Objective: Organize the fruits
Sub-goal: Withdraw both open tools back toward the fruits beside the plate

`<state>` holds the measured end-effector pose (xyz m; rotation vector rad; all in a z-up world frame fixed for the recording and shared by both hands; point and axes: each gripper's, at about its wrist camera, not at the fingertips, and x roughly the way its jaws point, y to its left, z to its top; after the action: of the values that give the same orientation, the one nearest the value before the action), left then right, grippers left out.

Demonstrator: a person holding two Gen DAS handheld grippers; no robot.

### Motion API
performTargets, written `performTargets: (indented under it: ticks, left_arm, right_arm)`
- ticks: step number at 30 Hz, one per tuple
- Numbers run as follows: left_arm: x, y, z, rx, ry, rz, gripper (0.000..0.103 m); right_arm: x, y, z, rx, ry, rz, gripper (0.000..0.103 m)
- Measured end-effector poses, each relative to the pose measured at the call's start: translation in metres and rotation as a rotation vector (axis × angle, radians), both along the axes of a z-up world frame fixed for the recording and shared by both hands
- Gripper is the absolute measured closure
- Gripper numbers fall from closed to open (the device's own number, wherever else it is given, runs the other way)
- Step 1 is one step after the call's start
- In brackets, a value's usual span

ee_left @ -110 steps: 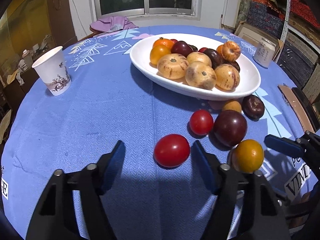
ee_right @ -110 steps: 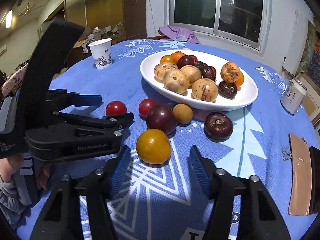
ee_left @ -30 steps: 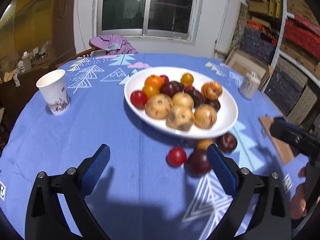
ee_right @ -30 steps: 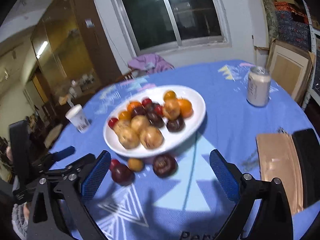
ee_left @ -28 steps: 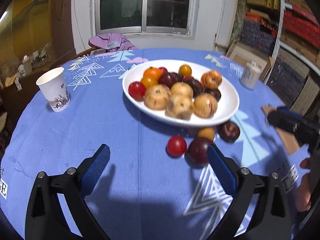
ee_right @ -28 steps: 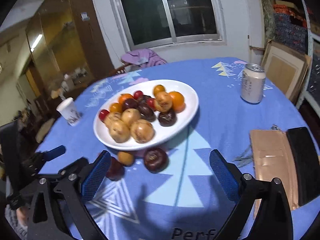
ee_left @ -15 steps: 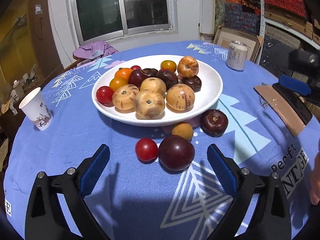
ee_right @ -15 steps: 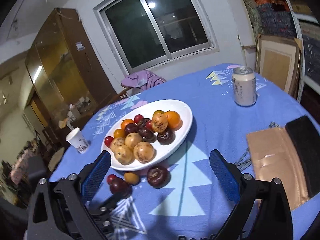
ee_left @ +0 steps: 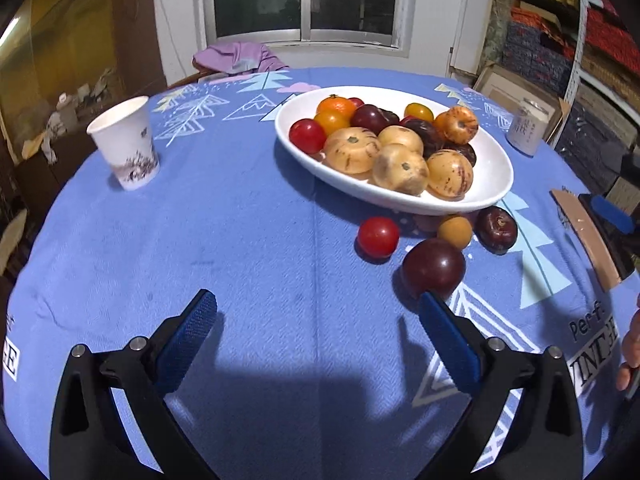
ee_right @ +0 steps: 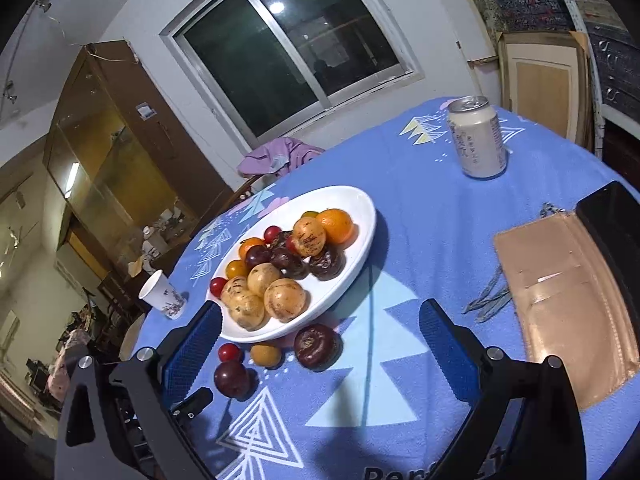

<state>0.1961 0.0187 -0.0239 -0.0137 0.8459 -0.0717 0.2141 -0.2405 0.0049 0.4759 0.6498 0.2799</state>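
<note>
A white oval plate [ee_left: 494,184] [ee_right: 362,216] holds several fruits. On the blue cloth in front of it lie a red tomato [ee_left: 377,237] [ee_right: 229,352], a big dark plum [ee_left: 433,268] [ee_right: 232,378], a small orange fruit [ee_left: 454,231] [ee_right: 265,354] and a wrinkled dark fruit [ee_left: 496,224] [ee_right: 317,346]. My left gripper [ee_left: 318,320] is open and empty, low over the cloth, its right finger just before the plum. My right gripper [ee_right: 320,330] is open and empty, held higher to the right.
A paper cup [ee_left: 125,148] [ee_right: 163,294] stands at the left. A drink can [ee_left: 527,132] [ee_right: 477,138] stands at the back right. A tan wallet [ee_right: 568,300] and a black phone [ee_right: 614,216] lie at the right edge.
Both grippers carried the red tomato and the orange tomato onto the plate and came back open. The left gripper has since dropped low towards the loose fruits; the right has tilted.
</note>
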Motion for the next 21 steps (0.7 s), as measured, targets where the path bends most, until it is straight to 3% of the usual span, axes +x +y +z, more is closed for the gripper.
performTargets:
  ticks: [4,7,11,16,21]
  left_arm:
    - [-0.009,-0.01,0.007,-0.008,-0.056,-0.061,0.004]
    - [-0.007,-0.033,0.006,0.071,-0.081,-0.112,0.004]
    - [0.007,-0.056,-0.003,0.15,-0.046,-0.155,0.004]
    - [0.009,-0.043,-0.005,0.122,-0.016,-0.12,0.004]
    - [0.007,-0.008,-0.009,0.013,0.031,-0.029,0.004]
  right_arm:
    - [0.001,0.007,-0.001,-0.03,0.011,0.018,0.003]
    - [0.0,0.005,-0.001,-0.002,0.001,0.009,0.003]
    - [-0.001,-0.001,-0.004,0.051,-0.001,-0.004,0.003]
    - [0.0,0.001,-0.006,0.03,0.025,-0.002,0.003]
    - [0.002,0.009,-0.01,-0.026,0.045,0.001,0.003]
